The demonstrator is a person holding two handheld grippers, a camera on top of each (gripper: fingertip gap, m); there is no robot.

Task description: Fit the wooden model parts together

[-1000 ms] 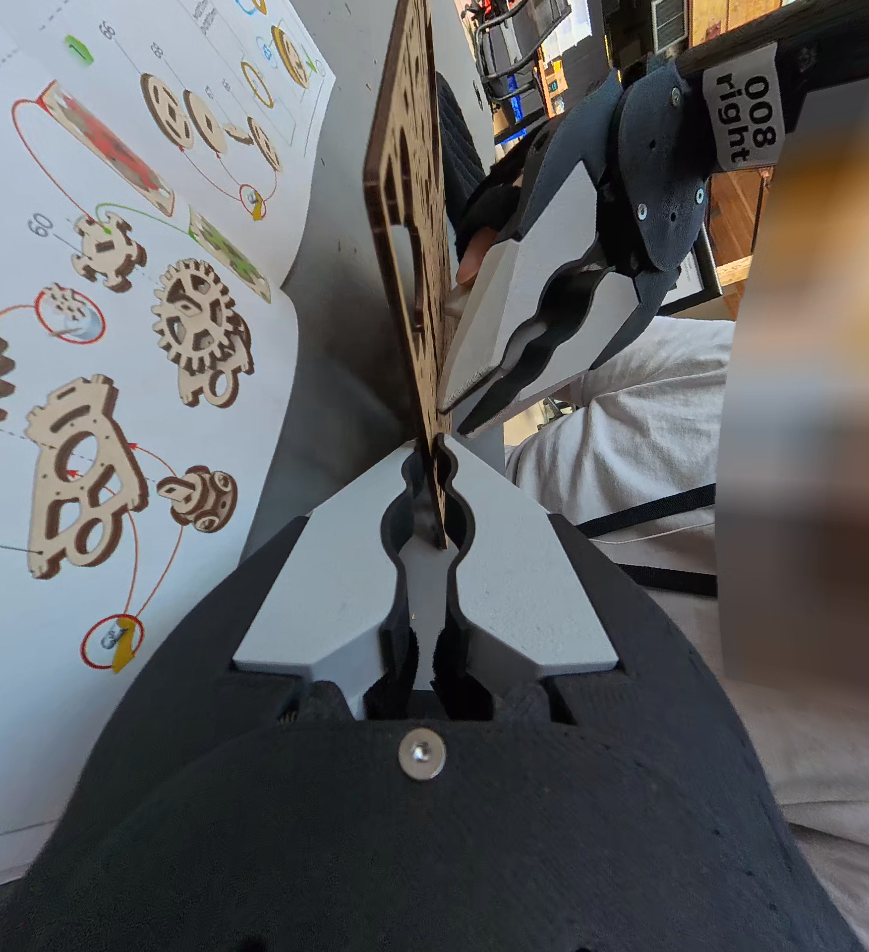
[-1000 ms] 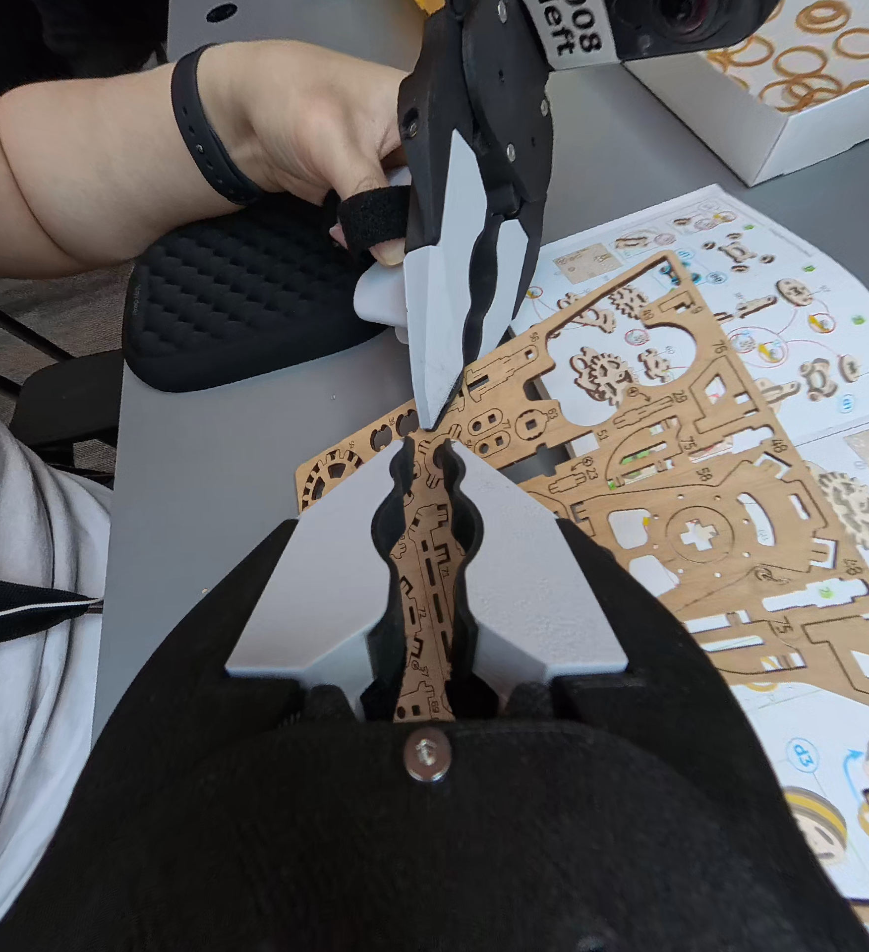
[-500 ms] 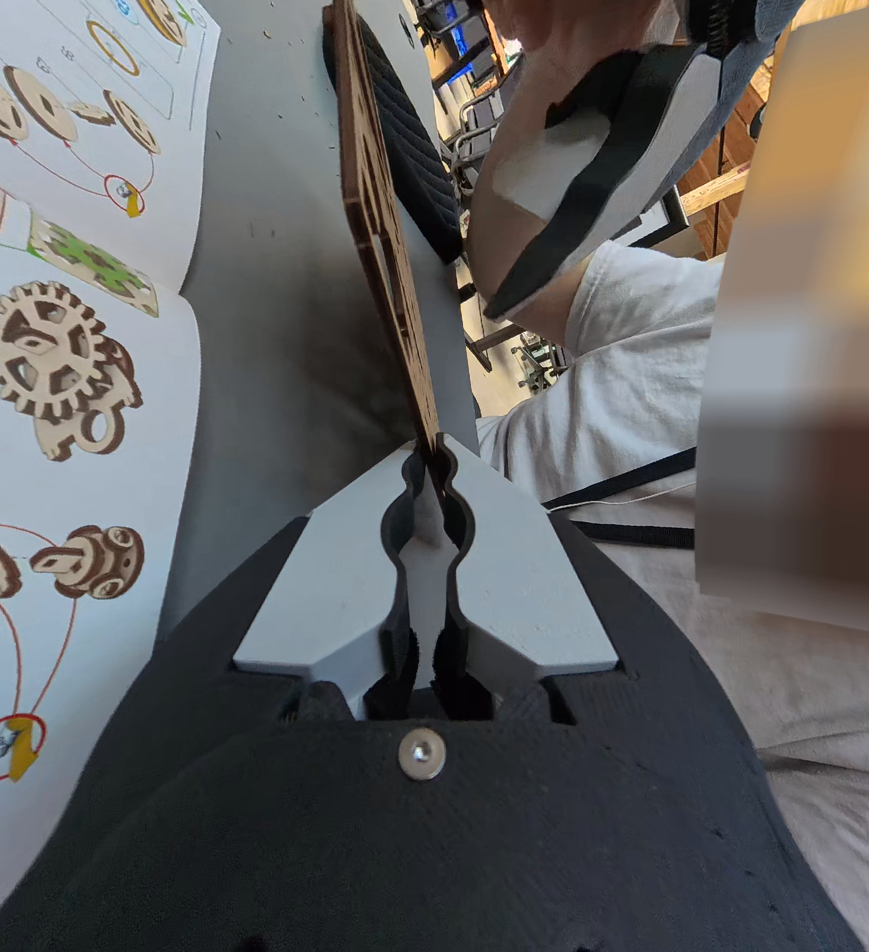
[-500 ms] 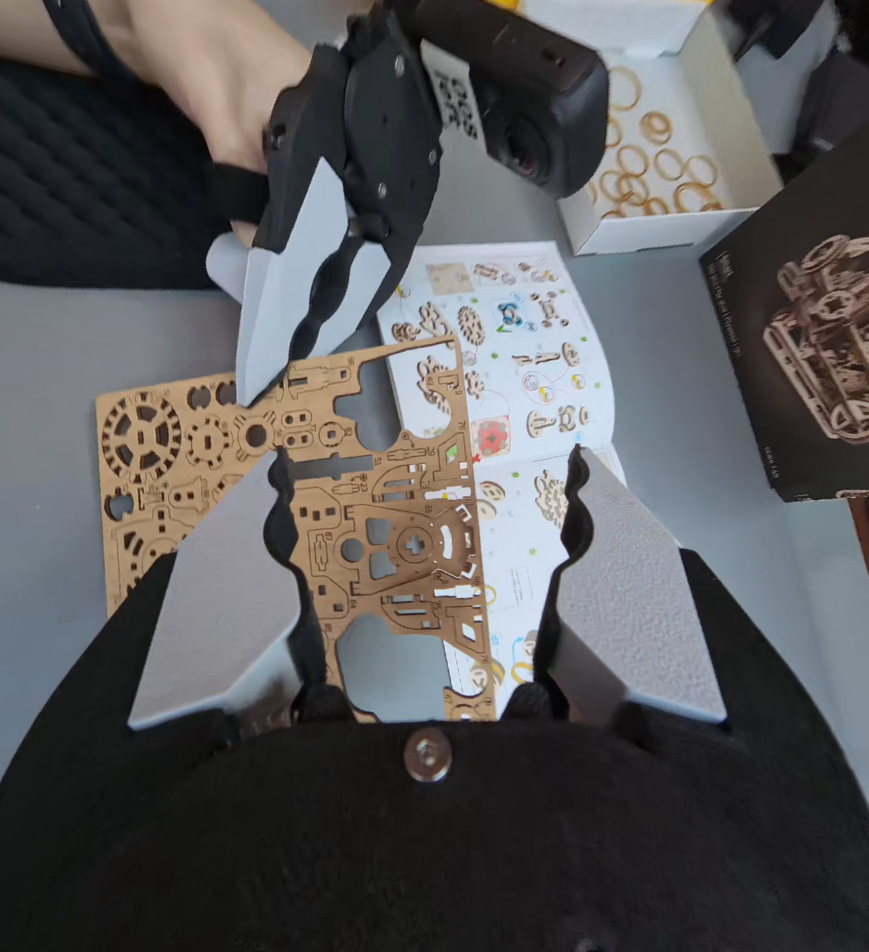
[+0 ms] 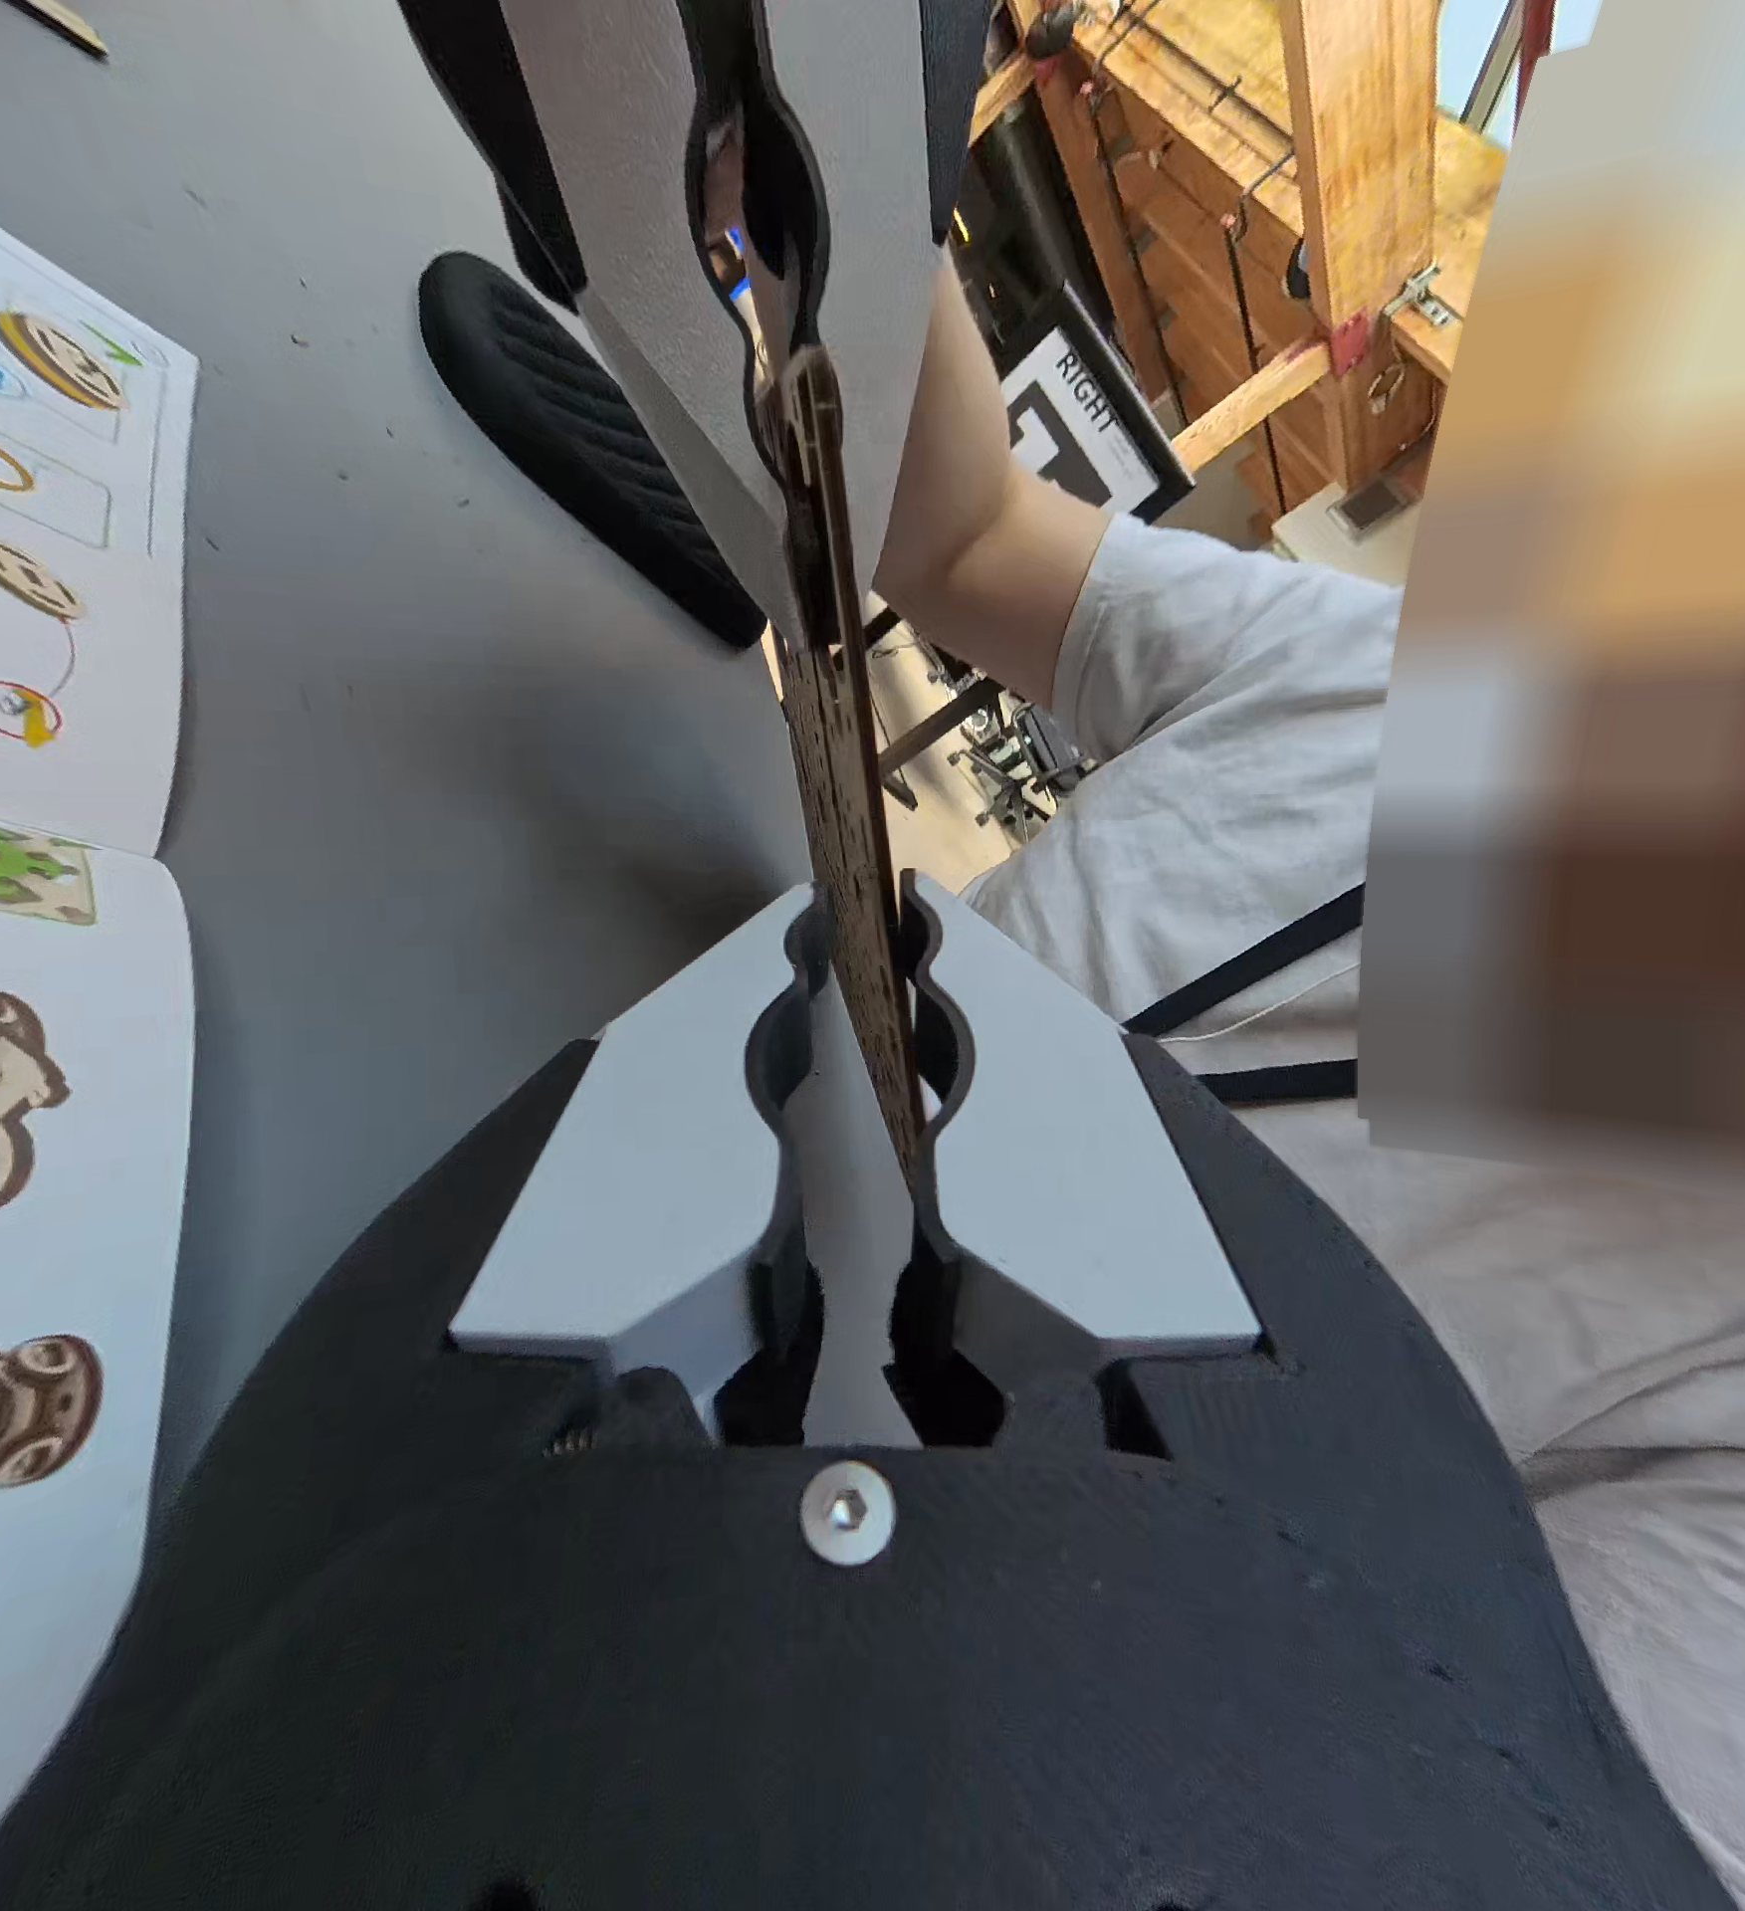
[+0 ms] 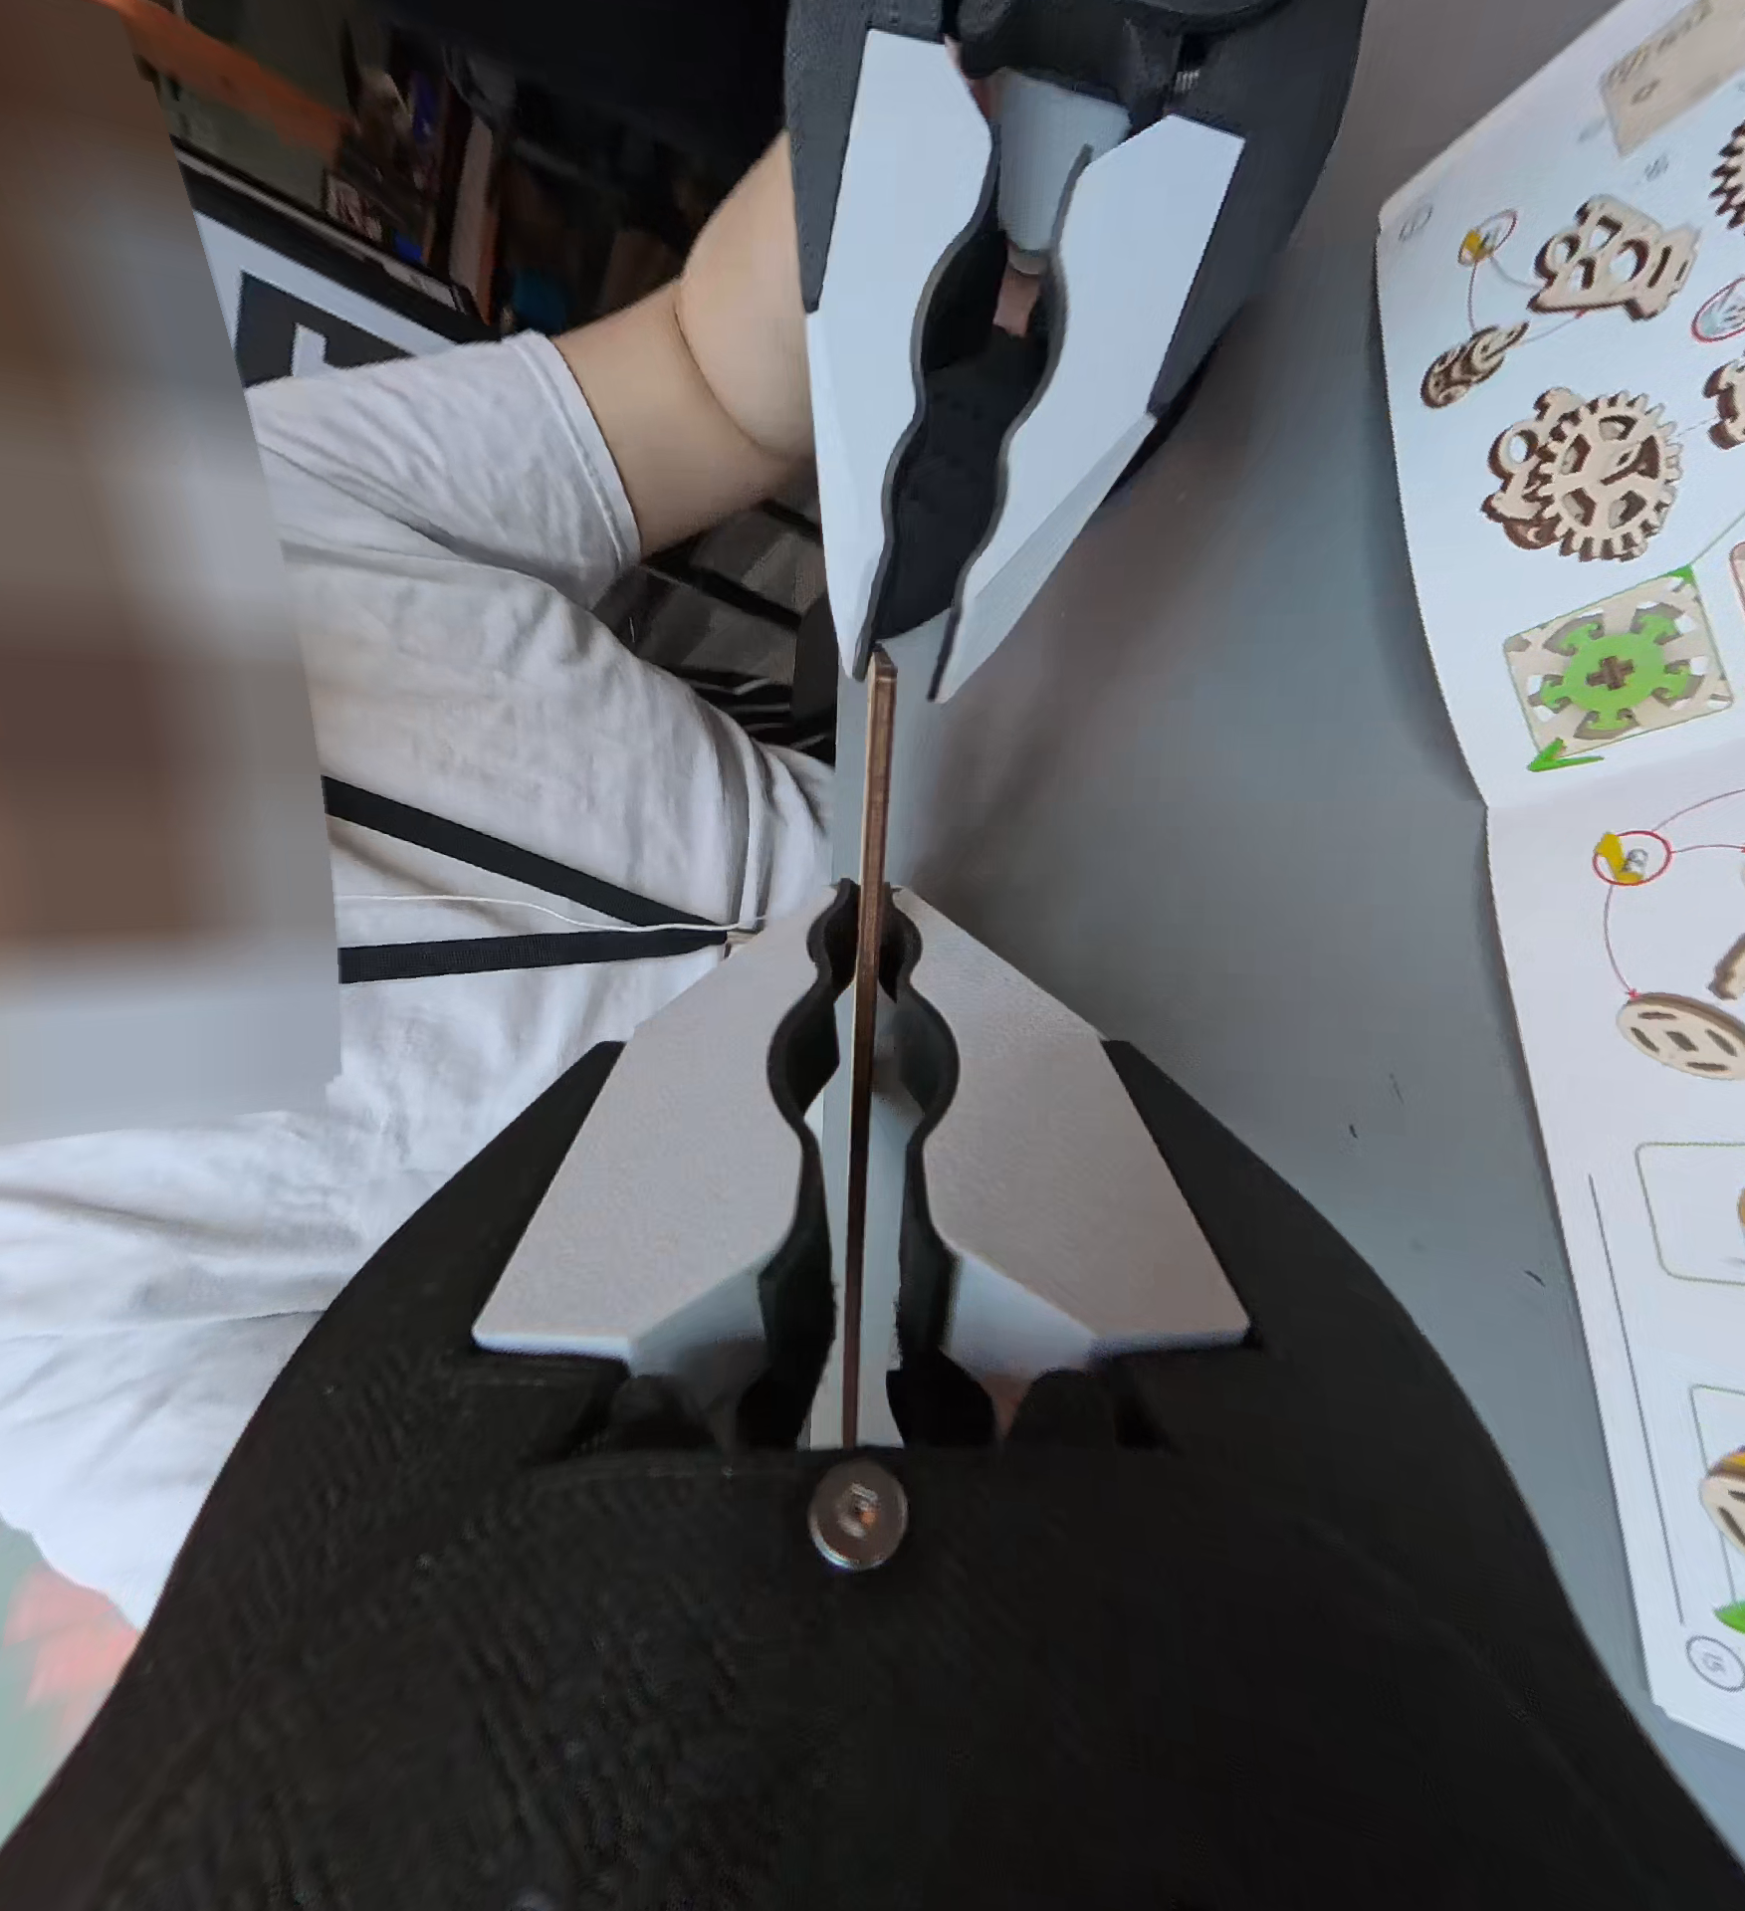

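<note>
**Parts sheet held edge-on between both grippers, above the table**

The wooden parts sheet is off the table and in the air, seen almost exactly edge-on in both wrist views, so it reads as a thin brown strip. Its laser-cut pattern is not legible at this angle; only the burnt edge shows.

The right gripper is nearly closed on one end of the sheet: the sheet runs down the slot between the wavy black pads, and the tips pinch it. The left gripper is likewise narrowed around the opposite end; its right-hand pad touches the sheet, while a sliver of gap shows on the other side, so the grip looks lighter there. In the right wrist view the left gripper's tips meet only the far edge of the sheet.

Judgement: holding by two opposite ends keeps the thin sheet from flexing and leaves its faces free, probably so a part can be pressed out or the sheet turned. No loose part is in view yet, so fitting has not begun.

Below lies the grey table, with the open instruction booklet to one side and a black padded rest beyond. The person's white-sleeved arm is behind the sheet.
</note>
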